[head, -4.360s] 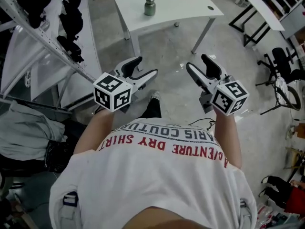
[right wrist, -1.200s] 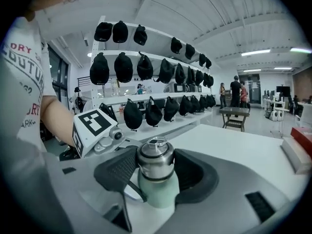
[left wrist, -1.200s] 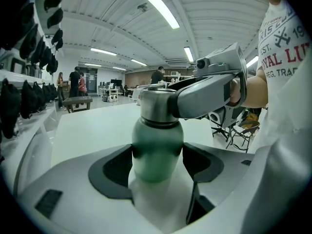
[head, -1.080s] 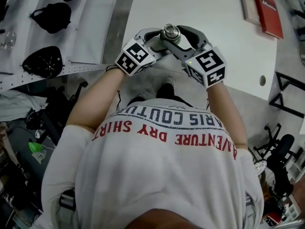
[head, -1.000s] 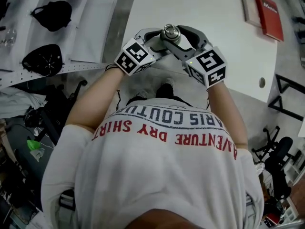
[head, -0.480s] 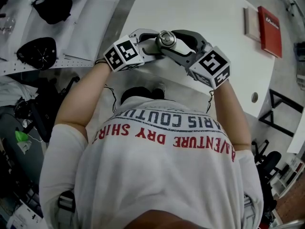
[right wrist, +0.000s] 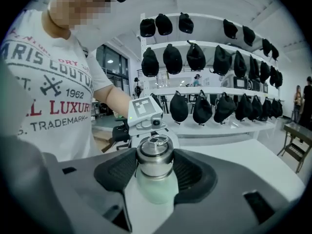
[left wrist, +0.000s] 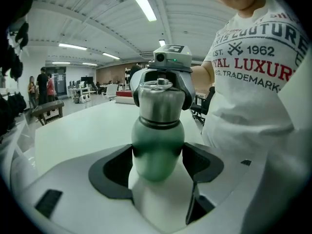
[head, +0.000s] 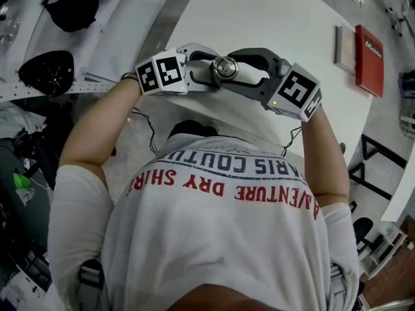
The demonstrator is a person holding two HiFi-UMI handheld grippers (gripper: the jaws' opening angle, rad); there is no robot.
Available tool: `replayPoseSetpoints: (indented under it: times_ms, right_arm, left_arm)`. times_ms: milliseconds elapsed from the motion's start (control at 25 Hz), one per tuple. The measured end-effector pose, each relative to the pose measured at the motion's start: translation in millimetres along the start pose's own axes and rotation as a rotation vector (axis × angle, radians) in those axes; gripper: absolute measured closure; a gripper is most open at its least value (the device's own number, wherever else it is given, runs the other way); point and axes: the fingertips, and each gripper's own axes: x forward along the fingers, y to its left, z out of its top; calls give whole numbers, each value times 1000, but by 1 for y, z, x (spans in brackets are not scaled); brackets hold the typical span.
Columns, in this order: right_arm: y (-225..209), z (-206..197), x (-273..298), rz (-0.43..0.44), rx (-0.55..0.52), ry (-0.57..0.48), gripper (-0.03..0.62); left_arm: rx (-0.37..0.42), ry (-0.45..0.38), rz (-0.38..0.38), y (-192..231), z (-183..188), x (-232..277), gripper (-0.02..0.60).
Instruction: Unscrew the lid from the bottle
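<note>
Now you have the bottle (left wrist: 157, 147) caught between both tools at the near edge of the white table (head: 279, 18), just in front of your chest. Your left gripper (left wrist: 158, 172) comes in from the left of the head view and is closed on the bottle's green body. Its dark pads (left wrist: 113, 168) press the rounded lower half from either side, and the bottle stands upright between them. Your right gripper (right wrist: 155, 174) reaches in from the opposite side and sits higher. Its jaws are set fairly wide around the steel lid (right wrist: 154, 156), and its ribbed inner faces touch the lid's sides. The green body shows just below them. The two grippers face each other across the bottle, so each gripper view looks past the bottle at the other tool and at your printed shirt (left wrist: 253, 57). A small metal ring sits on top of the lid. The lid is seated on the bottle, and its lower rim meets the green body with no gap that you can make out. No view shows whether the bottle's base touches the table, because the left gripper covers it. Farther across the table, well apart from the bottle, lies a red book (head: 369, 42). Beyond the table, white shelves carry rows of black caps (right wrist: 195, 57).
</note>
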Motion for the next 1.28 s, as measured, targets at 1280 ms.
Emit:
replayPoseSetpoints:
  times_ms: [1280]
  right_arm:
    - [2, 5, -10, -618, 232, -164, 306]
  left_arm:
    - [-141, -86, 178, -7, 2, 3, 244]
